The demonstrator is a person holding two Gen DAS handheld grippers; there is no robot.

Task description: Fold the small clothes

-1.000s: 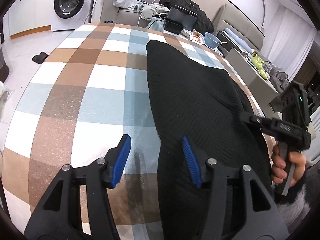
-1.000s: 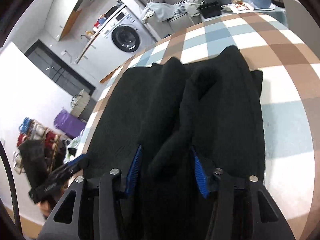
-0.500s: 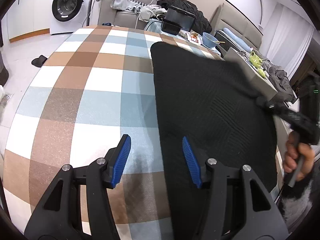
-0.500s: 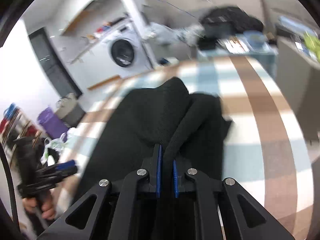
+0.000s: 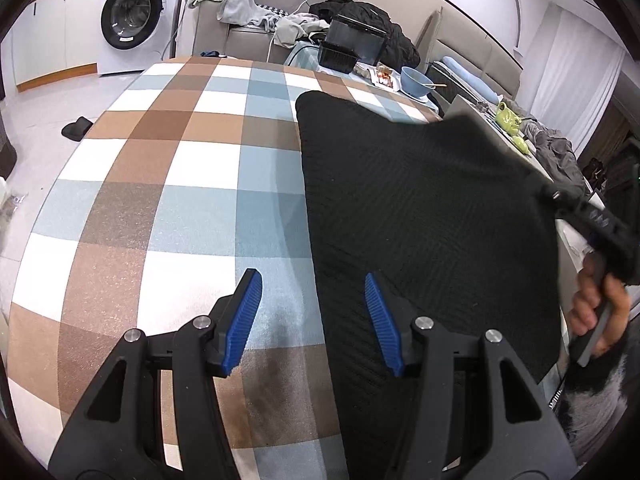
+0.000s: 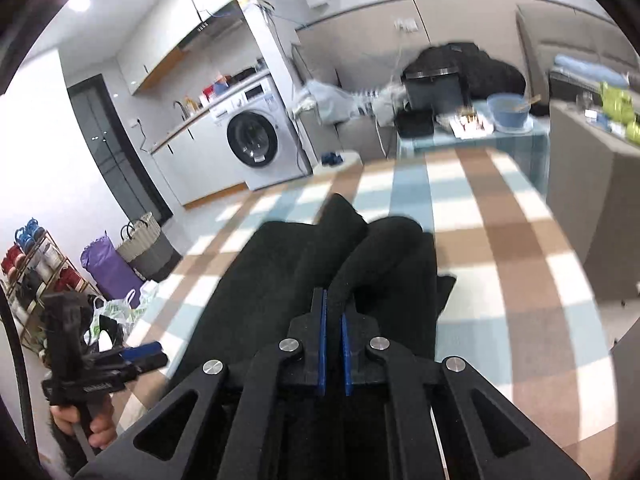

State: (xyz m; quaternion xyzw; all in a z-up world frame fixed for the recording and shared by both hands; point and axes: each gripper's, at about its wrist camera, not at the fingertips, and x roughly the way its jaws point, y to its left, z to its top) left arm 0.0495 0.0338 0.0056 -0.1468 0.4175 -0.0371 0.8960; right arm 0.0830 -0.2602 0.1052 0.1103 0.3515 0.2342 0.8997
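Observation:
A black knit garment [image 5: 420, 216] lies on the checked tablecloth [image 5: 168, 184], its right edge lifted off the table. My right gripper [image 6: 333, 320] is shut on a ridge of that black garment [image 6: 312, 256], the cloth pinched between the blue pads. In the left wrist view the right gripper [image 5: 560, 200] holds the lifted edge at the far right, a hand on its handle. My left gripper [image 5: 312, 304] is open low over the table. Its right pad sits over the garment's near left edge, and its left pad is over bare cloth. The left gripper [image 6: 140, 354] also shows at the lower left of the right wrist view.
A washing machine [image 5: 128, 16] stands beyond the far left of the table. A low side table carries a black box [image 5: 352, 42] and a blue bowl [image 5: 416, 78]. A grey cabinet [image 6: 588, 184] flanks the table's right side. A dark slipper [image 5: 78, 128] lies on the floor.
The right gripper closed onto the garment's ridge and rose, lifting the right edge so the cloth spreads up like a sheet. The left gripper stayed put and open.

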